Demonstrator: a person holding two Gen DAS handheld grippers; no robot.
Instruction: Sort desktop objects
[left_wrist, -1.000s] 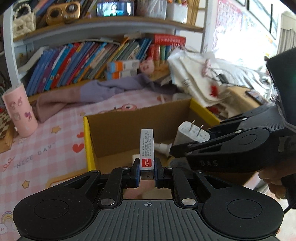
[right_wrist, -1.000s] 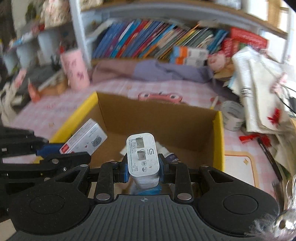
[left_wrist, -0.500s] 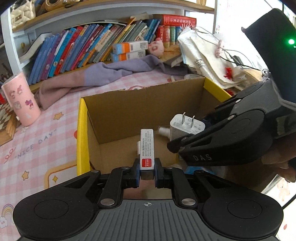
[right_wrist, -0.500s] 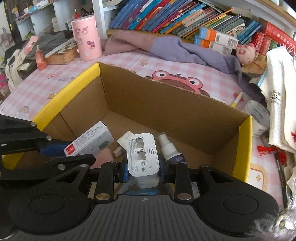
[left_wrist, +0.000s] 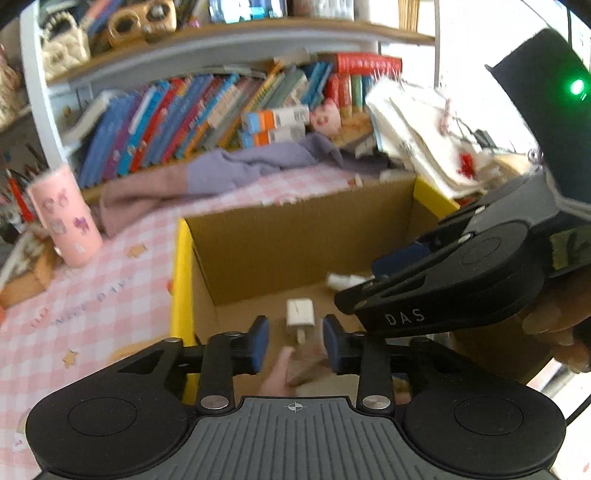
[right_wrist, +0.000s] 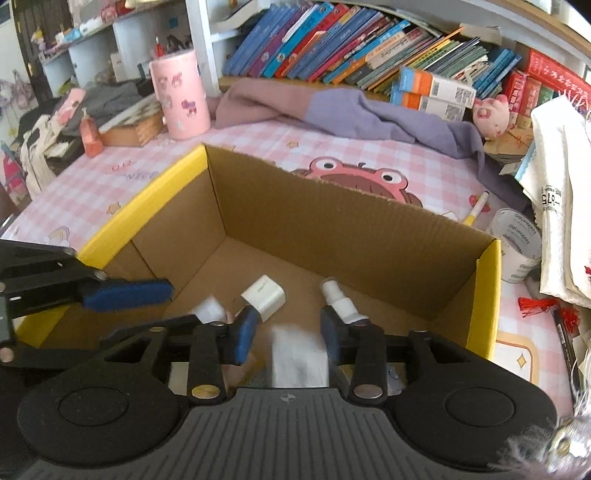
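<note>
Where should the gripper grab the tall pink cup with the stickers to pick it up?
Best around the middle of the pink cup, coming in level from the open tablecloth side in front. It stands upright and round with straight sides, so two fingers can probably squeeze across it. A wooden box sits close on one side and the bookshelf is behind.

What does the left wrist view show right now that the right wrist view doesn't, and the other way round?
Only the left wrist view: the upper shelf with a gold radio and the right gripper's green light. Only the right wrist view: a white spray bottle in the box, a white tape roll and the frog print. Both: the yellow-rimmed cardboard box, the pink cup, and both grippers opening, nothing pressed.
</note>
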